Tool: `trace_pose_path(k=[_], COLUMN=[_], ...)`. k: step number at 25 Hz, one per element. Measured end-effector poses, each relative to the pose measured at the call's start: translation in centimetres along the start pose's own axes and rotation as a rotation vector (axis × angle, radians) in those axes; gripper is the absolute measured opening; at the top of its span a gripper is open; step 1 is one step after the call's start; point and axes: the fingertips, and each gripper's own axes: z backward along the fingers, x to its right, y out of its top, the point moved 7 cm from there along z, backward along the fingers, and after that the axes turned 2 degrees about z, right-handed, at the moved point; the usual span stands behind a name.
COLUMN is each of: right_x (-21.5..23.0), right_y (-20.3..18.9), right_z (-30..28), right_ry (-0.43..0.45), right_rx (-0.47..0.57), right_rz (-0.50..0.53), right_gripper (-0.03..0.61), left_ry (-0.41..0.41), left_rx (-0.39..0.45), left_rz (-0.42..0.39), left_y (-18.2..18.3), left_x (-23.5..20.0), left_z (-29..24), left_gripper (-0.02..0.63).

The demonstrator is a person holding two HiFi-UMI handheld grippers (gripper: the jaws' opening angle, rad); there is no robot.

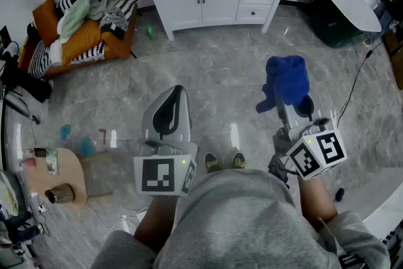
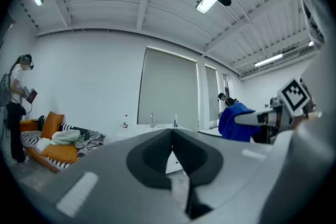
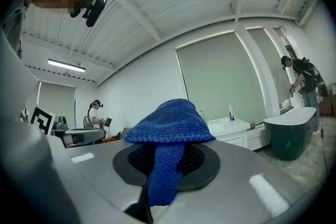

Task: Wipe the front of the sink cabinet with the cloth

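Stage: approach only, wiping not begun; the person stands well back from the sink cabinet (image 1: 217, 2) on the grey floor (image 1: 214, 69).
Right gripper (image 1: 288, 105): jaws closed on the cloth (image 1: 286, 79). The pinch sits low on the fabric, so most of it bunches above the jaw tips and a strip hangs down between the pads.
Left gripper (image 1: 174, 97): jaws brought together with nothing between them, held low near the body on the person's left.
Cloth location: up in the air in the right gripper, well apart from the cabinet and touching no surface.
Cabinet: white, against the far wall, with two doors on the left, two drawers on the right and a basin on top. The front faces the person and looks unobstructed.
Step in hand: likely carrying the cloth over to the cabinet front.
Do it well: walk in close and square to the doors. Present the bunched top of the cloth, not the jaw tips, flat to the panel. Make overlapping passes across the doors, then the drawers, working round the handles.
Left gripper role: probably idle, best kept clear of the doors.
Risk: the wad is loose and may fold back so that bare jaw scrapes the paint. The grip looks firm enough, but a handle could snag the hanging strip.
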Motion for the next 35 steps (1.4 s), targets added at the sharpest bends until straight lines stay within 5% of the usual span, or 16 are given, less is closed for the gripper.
trace_pose_path(k=[19,27,35], right_x=[-6.5,-5.9,-4.3], right_y=[-2.5,-3.1,-3.5], right_z=[-2.5,-3.7,-6.3], right_ry=[0.004,0.034,0.099], right_rx=[-0.059,-0.026,-0.051], right_rz=[0.013,-0.131,-0.165], right_gripper=[0.074,0.074,0.075], left_ry=[-0.019,-0.034,-0.035], left_rx=[-0.044,-0.045,-0.047], left_rz=[0.059,0.079,0.062], left_y=[-1.9,-2.8,-2.7], left_x=[-5.4,-6.3,-6.1], left_z=[1.7,0.7,-1.9], left_gripper=[0.009,0.009,0.009])
